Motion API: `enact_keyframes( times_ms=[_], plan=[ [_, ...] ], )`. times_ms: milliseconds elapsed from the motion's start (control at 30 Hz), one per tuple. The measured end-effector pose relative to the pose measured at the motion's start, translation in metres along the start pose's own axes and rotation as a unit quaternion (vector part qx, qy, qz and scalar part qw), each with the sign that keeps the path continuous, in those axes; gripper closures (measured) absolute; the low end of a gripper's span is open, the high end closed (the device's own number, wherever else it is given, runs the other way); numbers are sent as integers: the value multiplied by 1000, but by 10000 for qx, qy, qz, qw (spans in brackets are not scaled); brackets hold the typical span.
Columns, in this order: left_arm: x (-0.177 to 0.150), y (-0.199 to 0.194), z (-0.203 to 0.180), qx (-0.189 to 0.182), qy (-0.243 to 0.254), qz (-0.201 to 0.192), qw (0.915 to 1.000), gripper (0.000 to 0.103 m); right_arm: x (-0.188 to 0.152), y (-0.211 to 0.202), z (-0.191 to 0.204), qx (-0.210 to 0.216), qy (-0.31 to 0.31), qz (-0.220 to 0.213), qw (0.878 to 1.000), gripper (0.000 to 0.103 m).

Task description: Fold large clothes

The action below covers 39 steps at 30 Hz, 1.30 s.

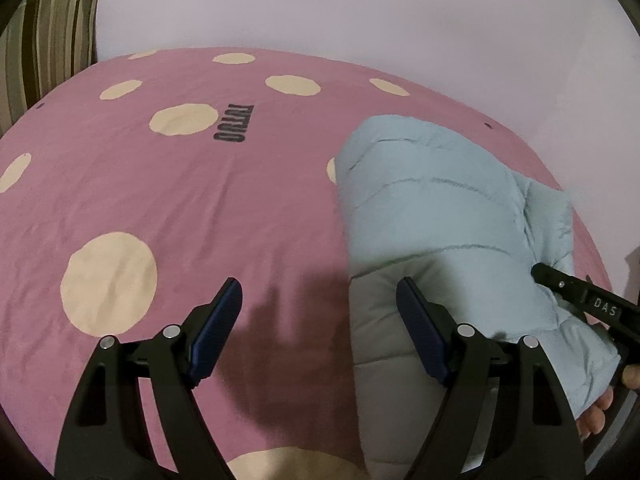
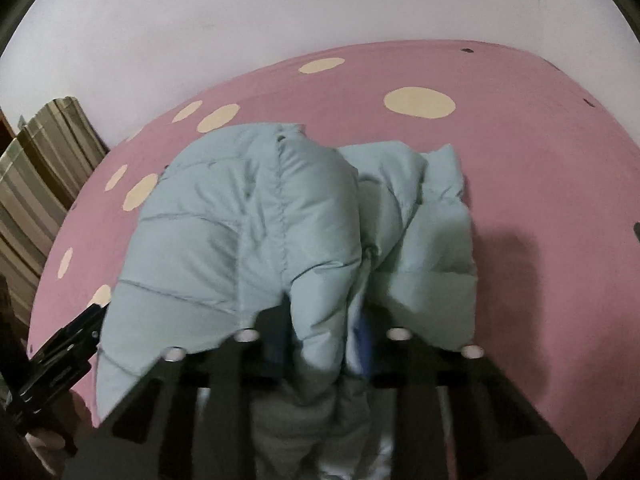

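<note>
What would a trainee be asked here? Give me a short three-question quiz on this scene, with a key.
1. True or false: the left gripper holds the puffer jacket.
2. What is the right gripper clamped on?
A. the jacket
B. the striped cushion
C. nothing
3. Name the pattern on the pink bedsheet.

Key
1. False: its jaws stand open above the sheet, at the jacket's edge.
2. A: a fold of jacket is pinched between the jaws.
3. Cream dots.
</note>
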<state>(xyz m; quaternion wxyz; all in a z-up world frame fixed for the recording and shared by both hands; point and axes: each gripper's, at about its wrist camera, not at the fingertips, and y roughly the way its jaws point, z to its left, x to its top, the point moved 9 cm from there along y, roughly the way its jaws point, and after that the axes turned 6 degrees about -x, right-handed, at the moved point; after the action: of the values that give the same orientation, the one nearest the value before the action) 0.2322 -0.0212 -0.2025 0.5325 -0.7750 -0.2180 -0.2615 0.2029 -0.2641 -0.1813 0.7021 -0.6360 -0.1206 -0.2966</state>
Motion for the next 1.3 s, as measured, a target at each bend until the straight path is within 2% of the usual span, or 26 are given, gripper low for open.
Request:
enact_keyframes(
  times_ms=[167, 367, 600, 767, 933, 1067, 1200, 1300],
  plan=[
    [12, -4, -24, -224, 193, -45, 9996, 24, 5, -9, -7, -115, -104, -155, 9998, 90],
    [3, 22, -55, 266, 863, 362, 9953, 23, -2, 9, -37, -170, 63, 47, 9998, 87],
    [-13, 59, -64, 419, 962, 777, 9914, 24, -16, 49, -59, 39, 218, 383, 9990, 85],
    [-19, 77, -61, 515, 1009, 872, 9897, 24, -18, 57, -58, -26, 191, 321, 9993, 85],
    [-13, 61, -66, 456, 1122, 637, 9906, 28, -13, 47, -57, 77, 317, 237, 9992, 83],
    [-12, 36, -61, 332, 841, 461, 9948, 28, -15, 24, -61, 10, 371, 129, 9992, 77],
    [-11, 7, -58, 284, 749, 190, 9966, 28, -12, -10, -57, -122, 286, -147, 9994, 77],
    [-14, -9, -59, 293, 842, 78, 9960, 28, -16, -38, -46, -22, 126, -345, 9993, 77]
  ],
)
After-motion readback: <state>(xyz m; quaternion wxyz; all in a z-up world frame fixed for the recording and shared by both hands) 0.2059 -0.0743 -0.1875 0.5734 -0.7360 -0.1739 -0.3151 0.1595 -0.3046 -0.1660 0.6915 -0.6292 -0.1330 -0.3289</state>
